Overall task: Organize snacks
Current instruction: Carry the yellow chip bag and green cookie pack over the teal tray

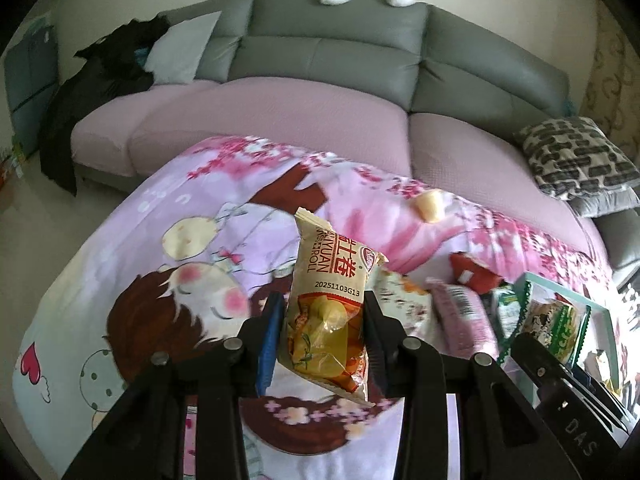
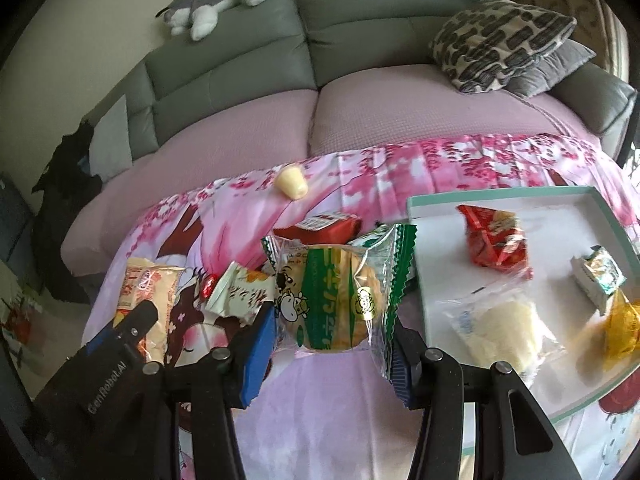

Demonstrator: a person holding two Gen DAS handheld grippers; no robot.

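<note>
Two hand-held grippers, each carrying one snack above the cartoon-print cloth. We see the left gripper clamped on the cheese roll packet: the pads press its lower half from either side, and the packet's long axis runs straight out ahead of the fingers, its crimped top end pointing away. The right gripper is clamped on the green-and-clear cookie packet — the round biscuit sits squarely between the pads, with the serrated seals sticking out beyond the fingers on both sides. Neither packet appears to touch the cloth, though we cannot be sure from these views.

The relation that matters for the coming move, in our judgement, is the tray. It lies just to the right of the right gripper's fingers and slightly ahead, its near-left wall close beside the cookie's right seal. It already holds a red packet, a pale bun in clear wrap and smaller items. From the left gripper the same tray lies well off to the right, beyond the right gripper's body — so the right hand is the nearer one.

Loose snacks lie ahead of the fingers on the cloth, among them a red pouch and a pale jelly cup.
</note>
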